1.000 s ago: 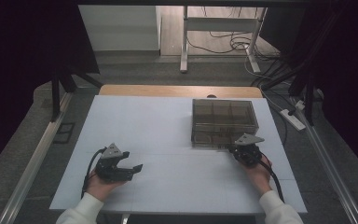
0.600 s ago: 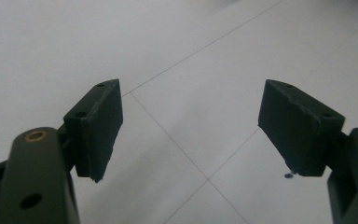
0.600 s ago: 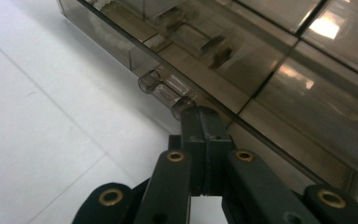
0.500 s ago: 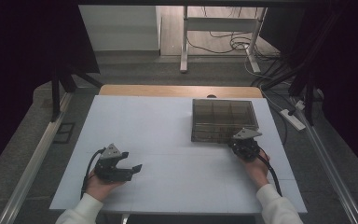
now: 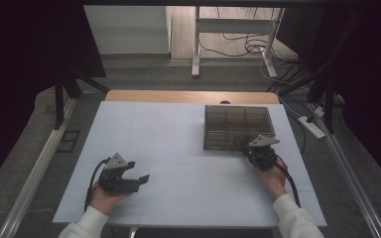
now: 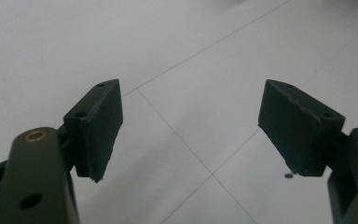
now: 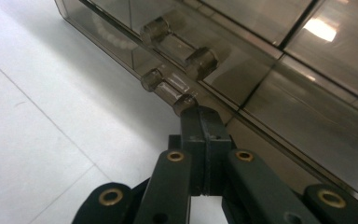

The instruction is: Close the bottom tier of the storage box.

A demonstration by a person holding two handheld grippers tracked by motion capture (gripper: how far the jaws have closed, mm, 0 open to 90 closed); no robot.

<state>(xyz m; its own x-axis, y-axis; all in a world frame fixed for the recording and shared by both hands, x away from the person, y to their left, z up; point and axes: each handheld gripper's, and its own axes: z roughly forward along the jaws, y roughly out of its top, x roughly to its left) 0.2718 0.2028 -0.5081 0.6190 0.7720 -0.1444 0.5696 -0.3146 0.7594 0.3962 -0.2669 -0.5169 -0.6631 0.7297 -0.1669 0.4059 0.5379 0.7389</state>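
On the right half of the white table (image 5: 178,148), toward the far edge, sits a smoky clear compartment box (image 5: 235,124) with its lid down; right gripper (image 7: 204,116) at the box's near edge, jaws pressed together, tips at a small clear latch (image 7: 168,88) on the front wall; left gripper (image 6: 191,126) well apart at the near left, jaws spread over bare table, pinching nothing
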